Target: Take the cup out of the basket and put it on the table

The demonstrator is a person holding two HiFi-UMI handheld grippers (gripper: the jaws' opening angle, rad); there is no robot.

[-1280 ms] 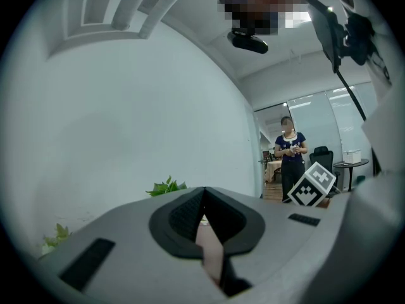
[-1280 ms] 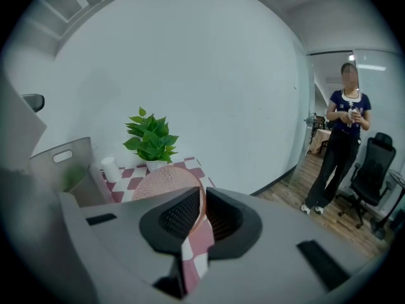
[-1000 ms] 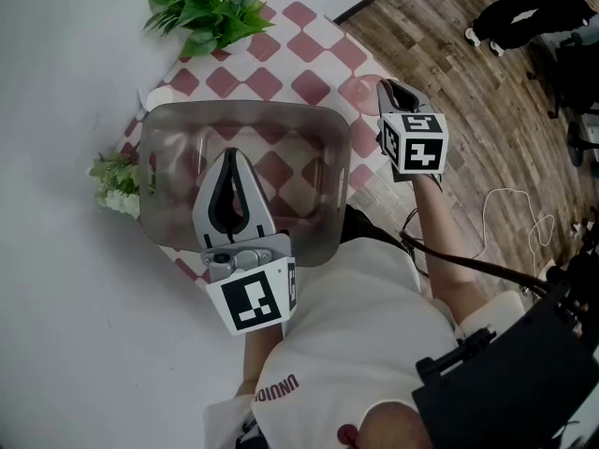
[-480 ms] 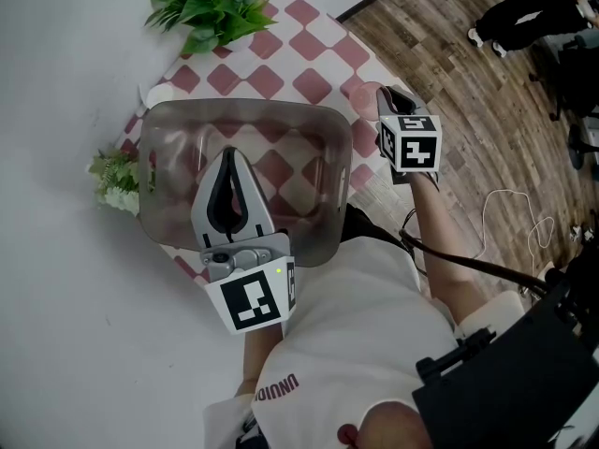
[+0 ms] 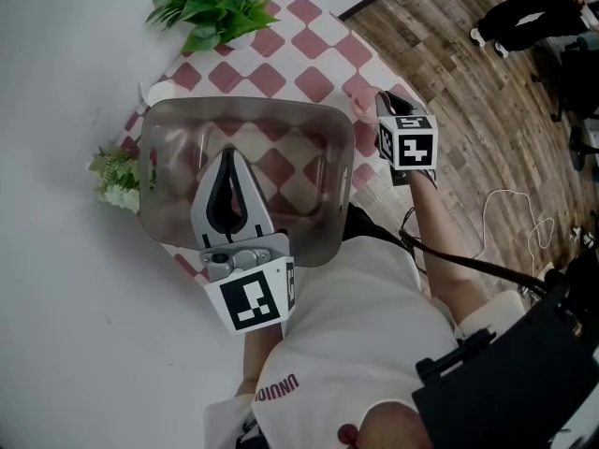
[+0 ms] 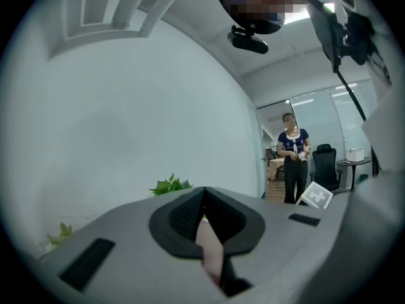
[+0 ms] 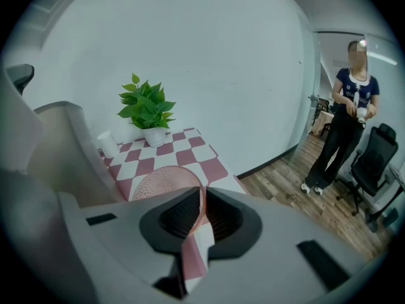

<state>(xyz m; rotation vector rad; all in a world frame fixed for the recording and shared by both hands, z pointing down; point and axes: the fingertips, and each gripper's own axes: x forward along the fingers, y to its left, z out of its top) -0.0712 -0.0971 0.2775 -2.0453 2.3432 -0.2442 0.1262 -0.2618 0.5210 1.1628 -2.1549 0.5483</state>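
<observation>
A translucent pink cup (image 5: 358, 104) hangs just right of the basket, low over the checkered table (image 5: 318, 40). My right gripper (image 5: 382, 98) is shut on its rim; in the right gripper view the thin pink wall of the cup (image 7: 166, 183) runs between the pads of the right gripper (image 7: 202, 198). The smoky clear basket (image 5: 243, 104) sits on the table with nothing inside it, and its wall (image 7: 63, 144) shows at the left of the right gripper view. My left gripper (image 5: 231, 157) hovers over the basket, its tips together and nothing in them.
A potted green plant (image 5: 208, 7) stands at the table's far corner, with a small white cup (image 5: 157, 93) near it. A flowering sprig (image 5: 114, 181) lies left of the basket. The table's right edge drops to wooden floor (image 5: 468, 92). A person (image 7: 345, 119) stands beyond.
The right gripper with the cup has shifted slightly left, closer to the basket's right side. The left gripper has stayed put.
</observation>
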